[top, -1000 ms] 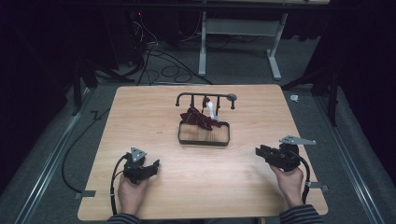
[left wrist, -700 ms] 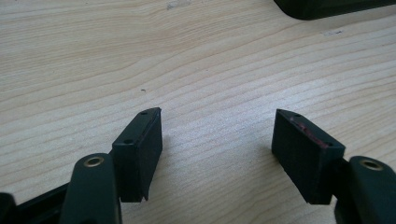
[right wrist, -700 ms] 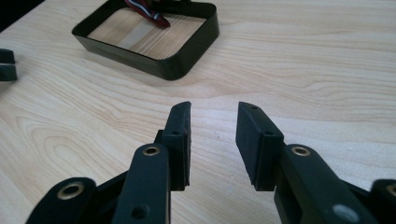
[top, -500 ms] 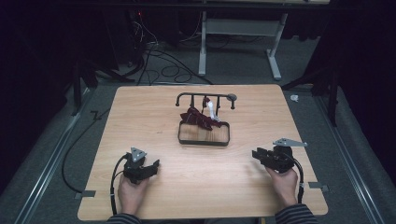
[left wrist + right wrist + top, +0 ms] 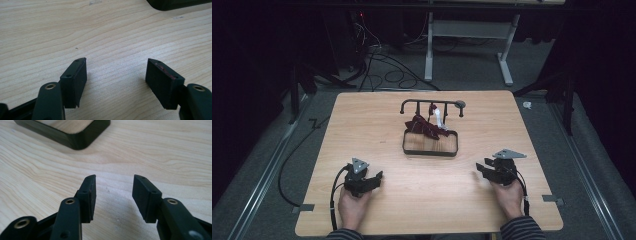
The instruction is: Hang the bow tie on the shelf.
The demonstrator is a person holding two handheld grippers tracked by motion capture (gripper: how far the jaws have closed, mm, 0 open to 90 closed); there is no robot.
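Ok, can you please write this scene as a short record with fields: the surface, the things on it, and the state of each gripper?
surface: wooden table
tray: black tray, near the table's middle
cloth: dark red cloth, draped over the tray's far edge
rack: black rack behind the tray
left gripper: open, empty, resting low at the near left
right gripper: open, empty, at the near right, pointing toward the tray

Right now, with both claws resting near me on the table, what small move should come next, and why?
Probably ease the right claw forward toward the tray. Both claws are open and empty, the left claw sits farther away, and the dark red cloth is draped over the tray's far edge.
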